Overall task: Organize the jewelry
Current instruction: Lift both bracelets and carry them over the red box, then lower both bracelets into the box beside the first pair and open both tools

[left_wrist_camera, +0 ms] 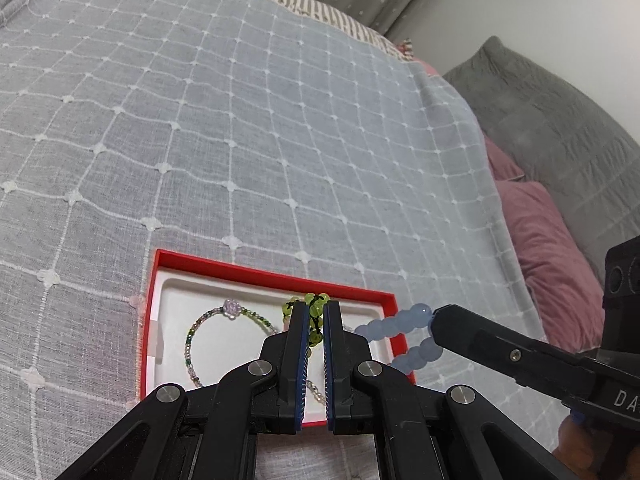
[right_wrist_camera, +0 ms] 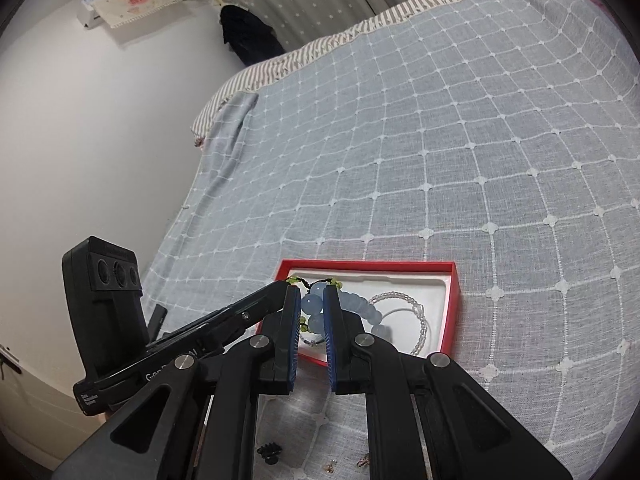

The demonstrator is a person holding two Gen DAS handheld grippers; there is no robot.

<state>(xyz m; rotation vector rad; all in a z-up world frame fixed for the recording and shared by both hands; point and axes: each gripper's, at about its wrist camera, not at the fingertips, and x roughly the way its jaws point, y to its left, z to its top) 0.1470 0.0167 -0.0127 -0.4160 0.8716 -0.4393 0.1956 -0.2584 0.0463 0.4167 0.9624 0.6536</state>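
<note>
A red box [left_wrist_camera: 256, 270] with a white insert lies open on the grey checked bedspread. My left gripper [left_wrist_camera: 316, 306] is shut on a green bead bracelet [left_wrist_camera: 316, 337] strung on black cord, held over the insert. A thin bead bracelet [left_wrist_camera: 192, 332] with a pale purple flower lies inside. From the right comes my right gripper [left_wrist_camera: 434, 318], shut on a pale blue bead bracelet [left_wrist_camera: 390, 325] at the box's right edge. In the right wrist view that right gripper [right_wrist_camera: 312, 292] pinches the blue bracelet [right_wrist_camera: 311, 303] over the box [right_wrist_camera: 368, 265], with the left gripper [right_wrist_camera: 288, 286] close beside it.
The thin bead bracelet [right_wrist_camera: 424, 320] shows again in the box. A small black piece [right_wrist_camera: 269, 454] and tiny metal bits [right_wrist_camera: 330, 466] lie on the bedspread below my right gripper. Pink cushions [left_wrist_camera: 544, 240] and a grey pillow [left_wrist_camera: 552, 120] border the bed's right side; the bed's left edge [right_wrist_camera: 200, 168] drops off.
</note>
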